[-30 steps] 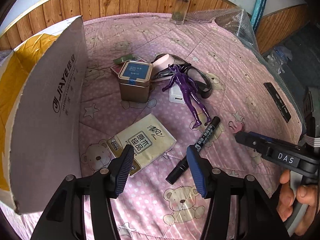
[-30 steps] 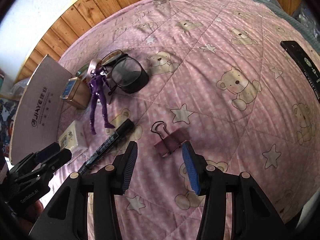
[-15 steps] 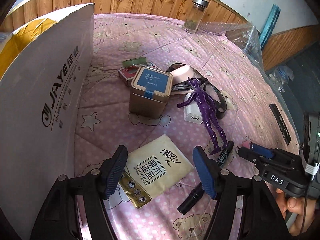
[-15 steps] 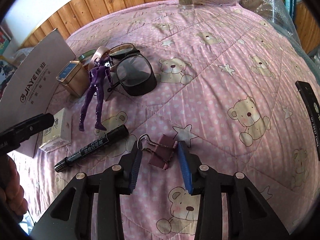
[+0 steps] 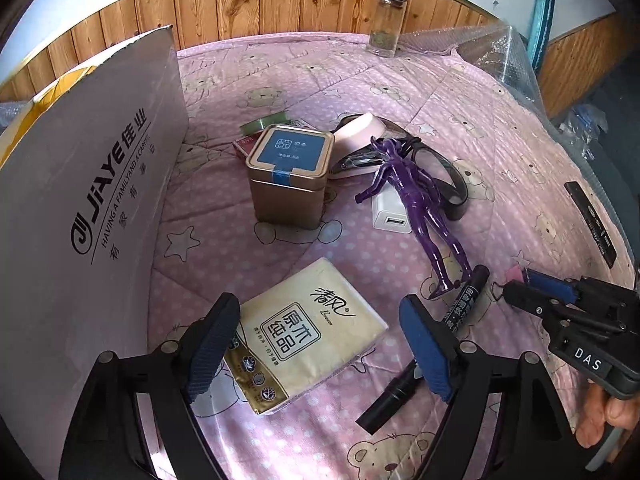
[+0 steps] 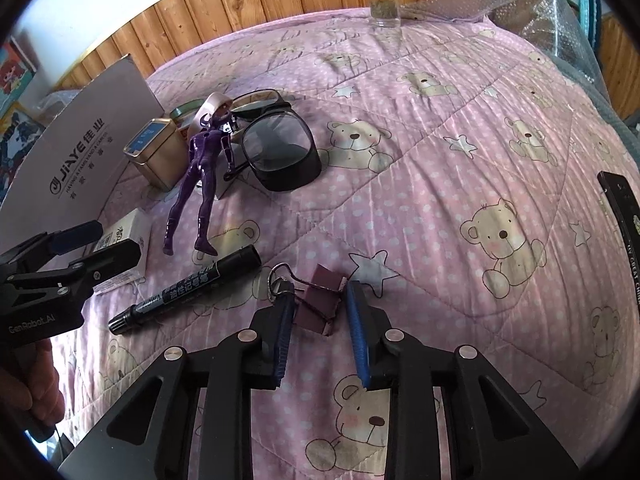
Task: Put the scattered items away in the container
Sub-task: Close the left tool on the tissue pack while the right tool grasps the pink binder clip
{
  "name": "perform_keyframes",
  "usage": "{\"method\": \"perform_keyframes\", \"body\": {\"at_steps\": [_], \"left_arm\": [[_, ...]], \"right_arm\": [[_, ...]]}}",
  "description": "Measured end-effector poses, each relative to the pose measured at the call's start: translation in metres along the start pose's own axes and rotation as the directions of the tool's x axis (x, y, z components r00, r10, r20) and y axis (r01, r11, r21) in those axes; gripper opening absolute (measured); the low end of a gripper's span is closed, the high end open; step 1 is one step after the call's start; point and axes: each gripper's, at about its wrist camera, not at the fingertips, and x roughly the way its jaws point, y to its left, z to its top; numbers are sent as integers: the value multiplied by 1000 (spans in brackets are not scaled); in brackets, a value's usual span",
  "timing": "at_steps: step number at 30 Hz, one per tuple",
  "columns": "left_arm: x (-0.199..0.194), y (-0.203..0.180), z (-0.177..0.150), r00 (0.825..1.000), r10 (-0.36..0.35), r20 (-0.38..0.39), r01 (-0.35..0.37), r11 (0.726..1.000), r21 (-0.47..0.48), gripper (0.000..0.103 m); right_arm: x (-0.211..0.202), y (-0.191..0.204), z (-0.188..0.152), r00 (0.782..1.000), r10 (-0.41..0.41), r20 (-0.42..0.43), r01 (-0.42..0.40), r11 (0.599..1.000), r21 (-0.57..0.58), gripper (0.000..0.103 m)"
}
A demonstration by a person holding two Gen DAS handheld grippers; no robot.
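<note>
- Since half a second back my right gripper (image 6: 320, 330) has pushed forward over the binder clip (image 6: 320, 300); the clip now sits between the fingers instead of just ahead of them.
- Right fingers (image 6: 358, 330) at a narrow gap, one pad either side of the clip's maroon body. I cannot tell whether the pads touch it; it lies flat on the bed quilt (image 6: 440, 160).
- Clip's wire handles point to about 10 o'clock, by the left pad.
- My left gripper (image 5: 320, 344) is spread wide, straddling the tissue pack (image 5: 308, 332), which lies on the quilt between the pads. No contact visible.
- Black marker (image 6: 186, 290) lies at 9 o'clock of the clip, just beside it; in the left view it runs under the right-hand pad.
- Purple figure (image 6: 200, 172) lies face-down at 11 o'clock of the clip, feet near the marker cap, resting partly on a white charger (image 5: 390, 212).
- Black-framed goggles (image 6: 280, 152) at 12 o'clock of the clip, touching the figure's upper body.
- Gold tin (image 5: 290, 176) with a blue lid stands upright at 12 o'clock of the tissue pack; pink tape roll (image 5: 360, 134) leans just behind it.
- Cardboard box (image 5: 92, 200), the container, stands at 9 o'clock of the tissue pack, its printed flap upright.
- Glass jar (image 5: 386, 20) stands at the far edge by the wood panelling.
- Black remote (image 6: 624, 232) at 3 o'clock, well apart from the rest.
</note>
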Motion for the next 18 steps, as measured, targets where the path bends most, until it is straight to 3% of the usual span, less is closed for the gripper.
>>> {"method": "perform_keyframes", "body": {"at_steps": [2, 4, 8, 10, 12, 13, 14, 16, 18], "left_arm": [[-3, 0, -1, 1000, -4, -2, 4, 1000, 22, 82], [-8, 2, -2, 1000, 5, 12, -6, 999, 43, 82], [-2, 12, -8, 999, 37, -8, -37, 999, 18, 82], [-1, 14, -11, 996, -67, -60, 62, 995, -81, 82], [-5, 7, -15, 975, -205, -90, 195, 974, -113, 82], [-10, 1, -17, 974, -209, -91, 201, 976, -86, 82], [-13, -3, -17, 981, -172, -84, 169, 985, -45, 82], [-17, -5, -14, 996, -77, -49, 78, 997, 23, 82], [-13, -1, -9, 997, -65, -49, 66, 998, 21, 82]], "right_arm": [[-2, -1, -2, 1000, 14, 10, -14, 1000, 0, 30], [-4, -5, -3, 999, 23, 25, -23, 1000, 17, 38], [-2, -11, -2, 998, 47, 29, -48, 998, 34, 38], [-3, -13, -1, 998, 58, 29, -59, 997, 48, 27], [-3, -13, 0, 997, 65, 28, -67, 996, 51, 27], [-3, -13, 1, 997, 66, 25, -67, 997, 46, 29], [-2, -13, 1, 998, 66, 24, -67, 997, 42, 29], [-1, -12, 0, 997, 77, 28, -78, 996, 39, 41], [-1, -9, -1, 996, 79, 40, -81, 996, 31, 46]]}}
